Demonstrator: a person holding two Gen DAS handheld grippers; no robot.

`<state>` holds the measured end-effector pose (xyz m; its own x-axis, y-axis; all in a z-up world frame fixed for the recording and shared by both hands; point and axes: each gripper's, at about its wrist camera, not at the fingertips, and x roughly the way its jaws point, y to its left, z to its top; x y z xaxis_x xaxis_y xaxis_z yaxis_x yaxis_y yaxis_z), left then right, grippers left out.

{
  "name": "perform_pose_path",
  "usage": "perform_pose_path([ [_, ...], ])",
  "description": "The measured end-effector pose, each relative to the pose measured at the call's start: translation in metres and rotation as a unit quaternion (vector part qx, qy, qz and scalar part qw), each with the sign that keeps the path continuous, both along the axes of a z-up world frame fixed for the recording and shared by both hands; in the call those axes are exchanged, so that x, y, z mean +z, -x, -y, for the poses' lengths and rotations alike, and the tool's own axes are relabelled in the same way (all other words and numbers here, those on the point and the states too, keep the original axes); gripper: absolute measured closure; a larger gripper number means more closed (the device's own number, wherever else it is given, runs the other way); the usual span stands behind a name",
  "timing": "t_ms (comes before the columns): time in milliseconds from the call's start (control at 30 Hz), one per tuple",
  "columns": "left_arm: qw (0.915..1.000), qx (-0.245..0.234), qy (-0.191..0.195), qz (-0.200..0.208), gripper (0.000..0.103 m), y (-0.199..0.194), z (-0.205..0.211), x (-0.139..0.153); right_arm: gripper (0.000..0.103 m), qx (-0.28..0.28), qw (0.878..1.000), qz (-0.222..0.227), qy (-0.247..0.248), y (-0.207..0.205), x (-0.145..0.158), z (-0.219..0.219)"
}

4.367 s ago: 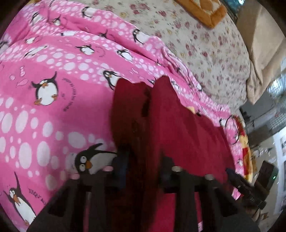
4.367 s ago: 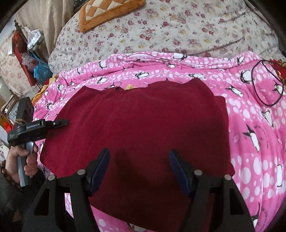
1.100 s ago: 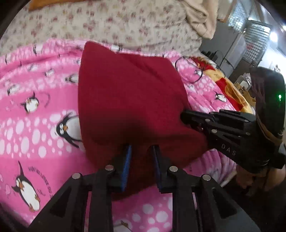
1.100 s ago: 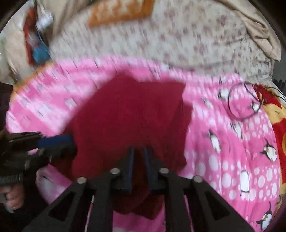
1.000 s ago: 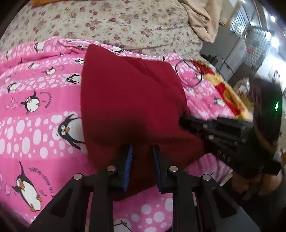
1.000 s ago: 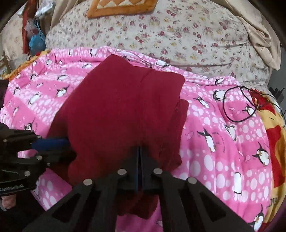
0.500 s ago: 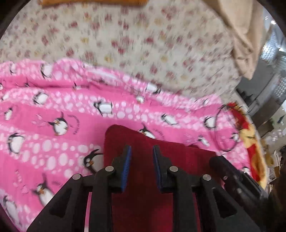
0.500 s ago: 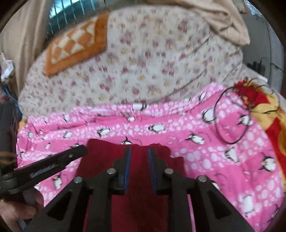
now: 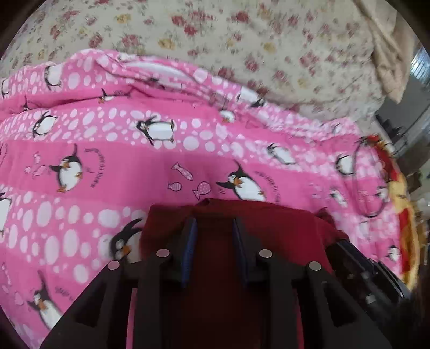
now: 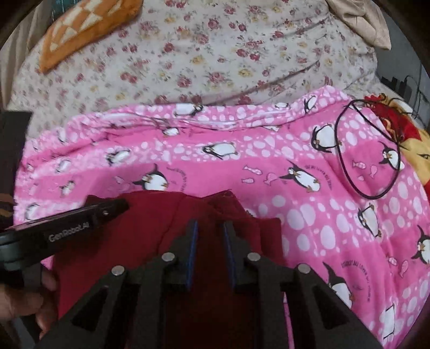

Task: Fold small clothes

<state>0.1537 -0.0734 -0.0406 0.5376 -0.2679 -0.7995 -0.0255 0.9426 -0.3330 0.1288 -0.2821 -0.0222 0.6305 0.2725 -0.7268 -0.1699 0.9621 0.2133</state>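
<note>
A dark red garment [image 9: 268, 241] lies folded on the pink penguin blanket [image 9: 134, 166], near its front edge. My left gripper [image 9: 215, 228] sits over the garment's far fold, jaws a little apart with red cloth between them. My right gripper [image 10: 209, 228] sits over the same garment [image 10: 150, 214], jaws a little apart with cloth bunched between them. The left gripper's body [image 10: 67, 225] shows at the left of the right wrist view. The right gripper's body [image 9: 362, 268] shows at the lower right of the left wrist view.
A floral cream quilt [image 10: 215, 53] lies behind the blanket, with an orange checked cushion [image 10: 80, 24] at its far left. A black cable loop [image 10: 368, 150] lies on the blanket at the right. A red and yellow cloth [image 10: 403, 126] lies at the far right.
Both grippers carried the garment's near edge away from me and down onto its far part, folding it in half. The jaws have opened slightly over the last half second.
</note>
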Motion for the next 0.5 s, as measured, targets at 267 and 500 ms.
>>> perform_pose_path([
  [267, 0.9966, -0.040, 0.038, 0.061, 0.051, 0.081, -0.033, 0.019, 0.008, 0.047, 0.987, 0.109, -0.104, 0.068, 0.046, 0.095],
  [500, 0.9854, -0.054, 0.157, 0.040, 0.049, 0.098, -0.029, -0.013, 0.008, 0.090, 0.981, 0.011, -0.173, 0.056, 0.005, 0.100],
])
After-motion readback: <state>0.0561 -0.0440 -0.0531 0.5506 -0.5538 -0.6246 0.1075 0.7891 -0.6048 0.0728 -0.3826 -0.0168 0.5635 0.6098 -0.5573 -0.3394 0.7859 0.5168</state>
